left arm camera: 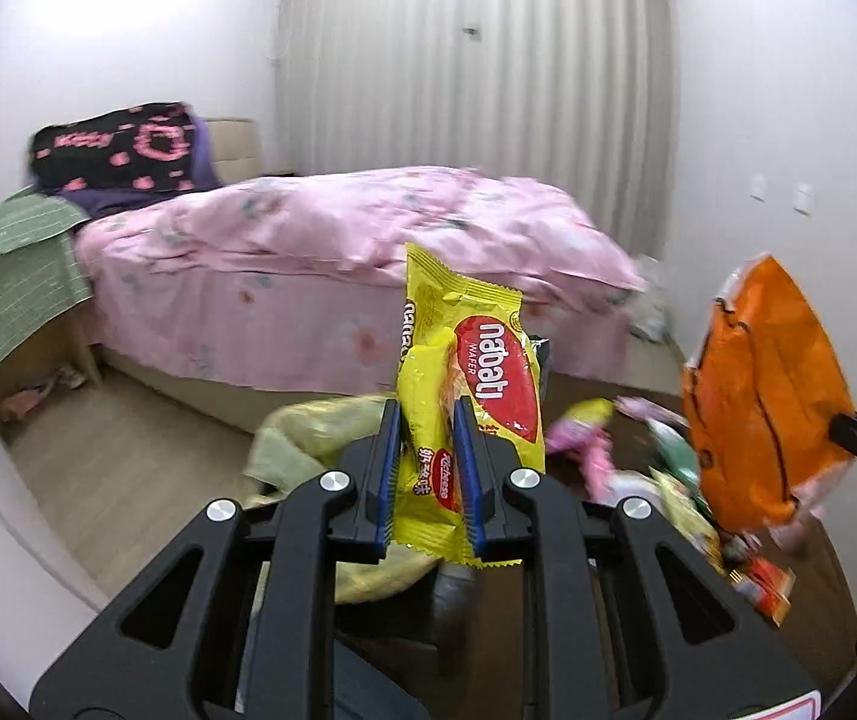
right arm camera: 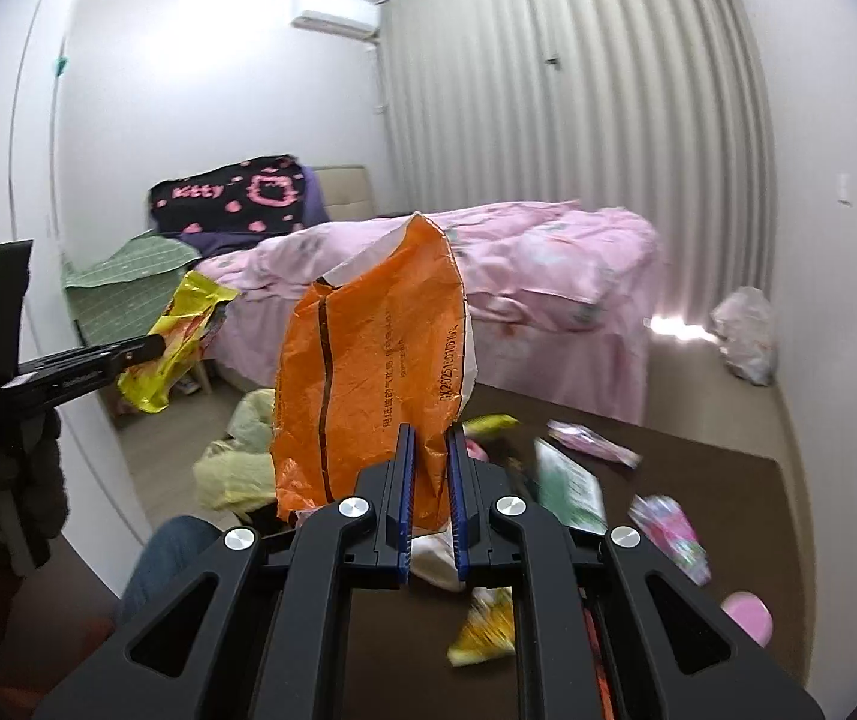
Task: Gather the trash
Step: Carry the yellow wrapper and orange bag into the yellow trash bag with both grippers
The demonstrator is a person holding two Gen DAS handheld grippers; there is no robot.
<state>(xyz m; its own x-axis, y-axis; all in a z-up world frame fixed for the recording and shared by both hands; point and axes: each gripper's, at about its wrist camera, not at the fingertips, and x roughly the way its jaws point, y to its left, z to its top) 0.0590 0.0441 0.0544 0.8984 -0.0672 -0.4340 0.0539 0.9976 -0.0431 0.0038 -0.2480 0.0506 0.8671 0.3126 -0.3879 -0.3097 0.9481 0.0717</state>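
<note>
My left gripper is shut on a yellow wafer wrapper that stands upright between its blue pads, lifted above the dark table. In the right wrist view the same yellow wrapper hangs from the left gripper at the left. My right gripper is shut on a crumpled orange bag, also held up in the air. That orange bag shows at the right of the left wrist view, with the right gripper behind it. Several more wrappers lie on the table.
A pink wrapper, a green-white packet and a yellow scrap lie on the dark table. A pale yellow-green bag sits on the floor. The pink bed stands behind; a white bag rests by the curtain.
</note>
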